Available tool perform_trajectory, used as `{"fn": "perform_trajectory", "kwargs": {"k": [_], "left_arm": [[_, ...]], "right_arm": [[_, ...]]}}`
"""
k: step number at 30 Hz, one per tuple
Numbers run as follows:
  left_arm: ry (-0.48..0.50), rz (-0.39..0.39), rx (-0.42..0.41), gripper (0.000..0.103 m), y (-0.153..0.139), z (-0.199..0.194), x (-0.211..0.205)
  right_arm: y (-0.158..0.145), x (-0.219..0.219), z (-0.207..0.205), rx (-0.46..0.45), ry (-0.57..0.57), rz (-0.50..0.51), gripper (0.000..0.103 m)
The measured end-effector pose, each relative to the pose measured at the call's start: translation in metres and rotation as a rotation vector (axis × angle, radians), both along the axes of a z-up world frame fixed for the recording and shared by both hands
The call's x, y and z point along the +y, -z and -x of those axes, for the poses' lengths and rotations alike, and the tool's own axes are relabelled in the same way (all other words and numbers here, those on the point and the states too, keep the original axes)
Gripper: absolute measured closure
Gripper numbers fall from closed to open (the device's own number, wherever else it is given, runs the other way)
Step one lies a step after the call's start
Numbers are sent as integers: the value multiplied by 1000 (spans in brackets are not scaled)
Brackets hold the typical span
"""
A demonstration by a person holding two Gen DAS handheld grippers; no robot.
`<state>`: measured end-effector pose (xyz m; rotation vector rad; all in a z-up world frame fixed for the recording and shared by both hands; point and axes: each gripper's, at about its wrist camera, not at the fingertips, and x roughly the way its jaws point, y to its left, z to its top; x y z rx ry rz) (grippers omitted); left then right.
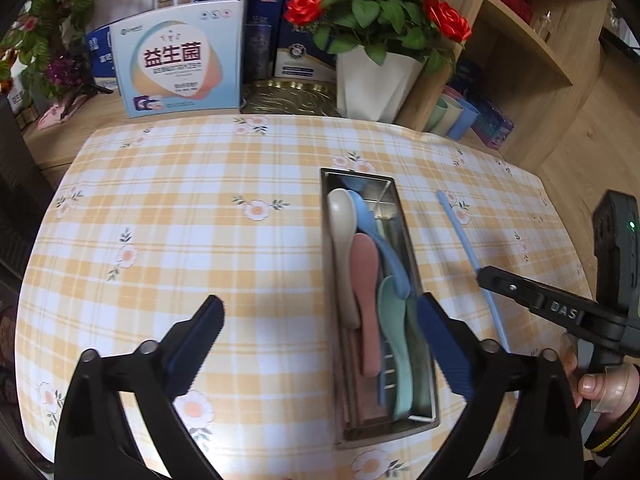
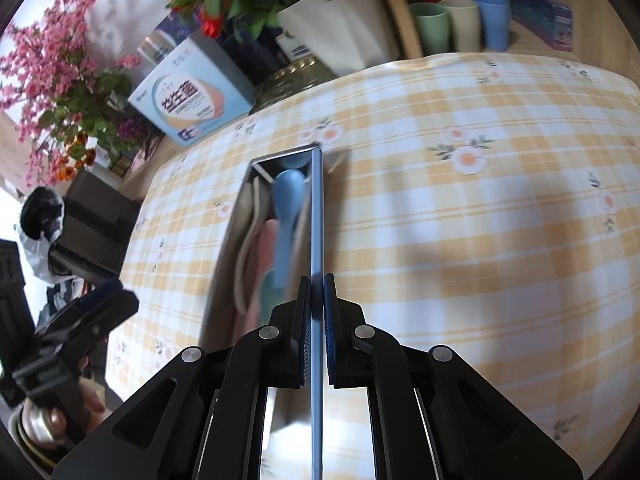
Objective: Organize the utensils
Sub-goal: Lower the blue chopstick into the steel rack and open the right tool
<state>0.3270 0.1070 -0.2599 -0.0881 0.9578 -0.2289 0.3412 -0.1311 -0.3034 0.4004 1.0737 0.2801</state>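
Yellow-and-white checked cloth [image 1: 200, 216] with small flower prints covers the table. On it, right of centre in the left wrist view, a long steel utensil tray [image 1: 424, 420] runs from 12 toward 6 o'clock. It holds a cream spoon [image 1: 343, 224], a blue spoon [image 1: 390, 256], a pink spoon [image 1: 366, 280] and a green spoon [image 1: 394, 344], lying lengthwise and overlapping.

Out toward 3 o'clock from the tray, a thin blue chopstick [image 1: 460, 228] is seen against the cloth, apart from the tray in that view. The right gripper [image 1: 486, 274] has its jaws clamped together on this chopstick; in the right wrist view the stick [image 2: 317, 216] runs straight toward 12 o'clock from between the closed fingers, its far end at the tray's far corner (whether it touches the rim I cannot tell).

The left gripper [image 1: 320, 318] hovers at the tray's near end, jaws wide apart, its right finger [image 1: 440, 340] over the tray's right edge and its left finger over bare cloth.

Beyond the table at 12 o'clock stand a white pot of red roses [image 1: 376, 84], a pale blue box [image 1: 180, 64] with Chinese lettering, and, toward 2 o'clock, a row of pastel cups [image 2: 464, 24].
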Motion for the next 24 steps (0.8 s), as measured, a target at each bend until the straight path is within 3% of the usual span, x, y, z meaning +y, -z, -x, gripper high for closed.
{"fn": "perform_trajectory", "kwargs": {"k": [10, 24], "left_arm": [[-7, 14, -25, 6, 10, 7, 28], [-50, 13, -17, 6, 14, 10, 47]], "right_arm": [[14, 54, -18, 95, 33, -13, 97], [36, 74, -34, 180, 88, -7, 97]]}}
